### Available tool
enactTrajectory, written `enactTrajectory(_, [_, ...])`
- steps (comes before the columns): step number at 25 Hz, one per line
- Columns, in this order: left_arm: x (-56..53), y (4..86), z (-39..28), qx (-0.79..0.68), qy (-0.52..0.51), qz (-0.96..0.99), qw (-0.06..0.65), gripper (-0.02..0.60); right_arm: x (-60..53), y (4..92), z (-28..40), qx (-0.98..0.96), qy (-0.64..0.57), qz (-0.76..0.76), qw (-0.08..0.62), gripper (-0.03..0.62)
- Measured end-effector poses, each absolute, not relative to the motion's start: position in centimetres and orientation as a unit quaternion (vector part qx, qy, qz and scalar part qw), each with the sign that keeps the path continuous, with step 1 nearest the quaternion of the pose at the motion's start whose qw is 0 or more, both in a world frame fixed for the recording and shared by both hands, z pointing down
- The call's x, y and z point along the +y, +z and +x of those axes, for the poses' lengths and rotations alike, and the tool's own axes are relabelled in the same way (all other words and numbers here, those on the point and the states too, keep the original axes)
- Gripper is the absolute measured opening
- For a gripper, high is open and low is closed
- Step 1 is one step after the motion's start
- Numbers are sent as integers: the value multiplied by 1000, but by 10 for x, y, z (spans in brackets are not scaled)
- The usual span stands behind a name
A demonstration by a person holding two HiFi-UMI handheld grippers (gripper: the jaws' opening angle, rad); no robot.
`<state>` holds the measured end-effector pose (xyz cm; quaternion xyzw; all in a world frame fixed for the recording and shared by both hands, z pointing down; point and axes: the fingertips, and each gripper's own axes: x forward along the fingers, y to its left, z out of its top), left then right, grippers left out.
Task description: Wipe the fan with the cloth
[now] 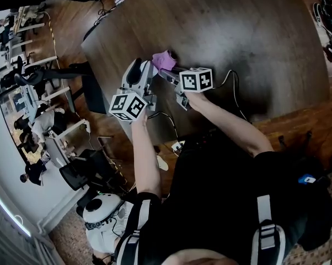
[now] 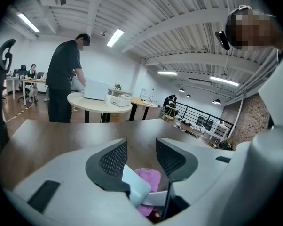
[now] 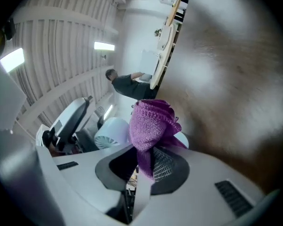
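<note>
Right gripper [image 1: 169,68] carries the purple cloth [image 1: 164,59] beside the left gripper [image 1: 138,68], above the table [image 1: 254,43]. Left gripper view: jaws wide, apparently clamped on the white fan [image 2: 135,187]. Right gripper view: jaws pinch the cloth just beside the fan grille, so wipe lightly and keep the fan steady.

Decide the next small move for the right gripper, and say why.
Probably press the cloth onto the fan and start a short stroke: the right gripper pinches the cloth, the fan sits between the fingers of the left gripper, and the cloth is right beside it, contact unclear.
</note>
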<state>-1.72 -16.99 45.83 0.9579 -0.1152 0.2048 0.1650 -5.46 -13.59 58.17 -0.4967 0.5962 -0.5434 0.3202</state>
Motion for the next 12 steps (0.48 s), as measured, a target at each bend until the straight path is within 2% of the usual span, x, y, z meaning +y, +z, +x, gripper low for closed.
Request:
enactTrajectory(5, [-172,457,-21,-119,205,958,159,209,-136,635,-57,567,-606,-510,227,57])
enactTrajectory(9, [-170,458,-20,-121,205,958,158,209,-130,643,-34,564,-598,-550,147,57])
enactTrajectory(11, [-167,459,-19,-120,207,958,157,209,-120,642,-7,542,-586,-583,152,55])
enactTrajectory(12, [-166,459,-19,-120,207,958,156,209,-117,634,6,536,-578,-589,180,55])
